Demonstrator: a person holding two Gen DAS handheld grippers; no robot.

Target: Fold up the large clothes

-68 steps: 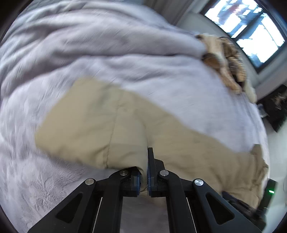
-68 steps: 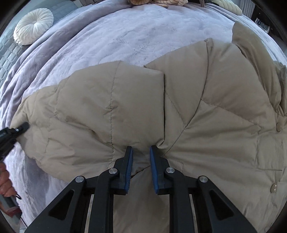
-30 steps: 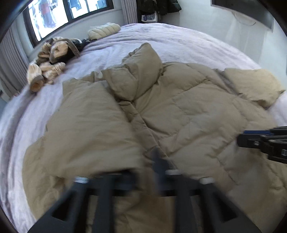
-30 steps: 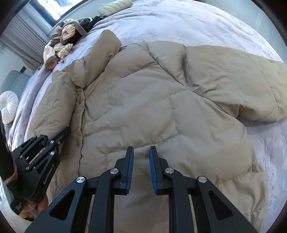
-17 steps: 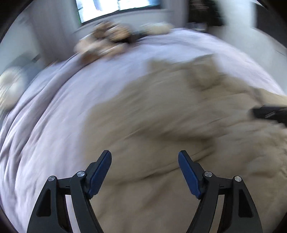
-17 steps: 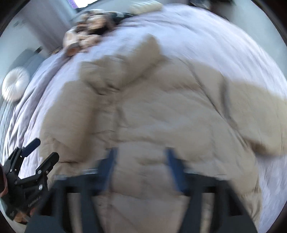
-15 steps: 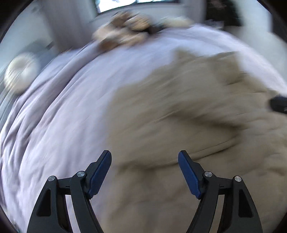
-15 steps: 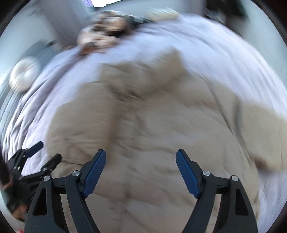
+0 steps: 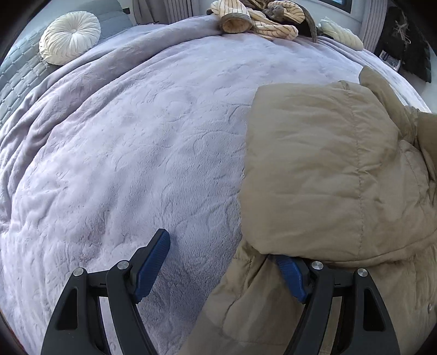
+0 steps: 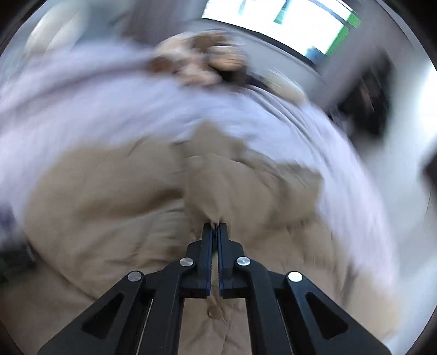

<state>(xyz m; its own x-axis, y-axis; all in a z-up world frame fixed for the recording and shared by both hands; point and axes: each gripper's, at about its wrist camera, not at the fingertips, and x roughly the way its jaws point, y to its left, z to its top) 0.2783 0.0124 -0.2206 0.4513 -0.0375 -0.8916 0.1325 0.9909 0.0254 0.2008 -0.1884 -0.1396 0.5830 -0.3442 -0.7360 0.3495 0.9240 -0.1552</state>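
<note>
A puffy, quilted beige down jacket [image 9: 322, 174] is lying spread on the bed, one padded panel folded over its body. A pinched fold is rising up from its middle [image 10: 215, 191].

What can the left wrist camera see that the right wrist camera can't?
Only the left wrist view shows the round white cushion at the far edge of the bed and the left gripper wide open, one finger tucked under a fold of the jacket.

Only the right wrist view shows a bright window and the right gripper shut on the jacket.

Both show the tan puffy jacket, the lilac blanket and the striped clothes pile.
</note>
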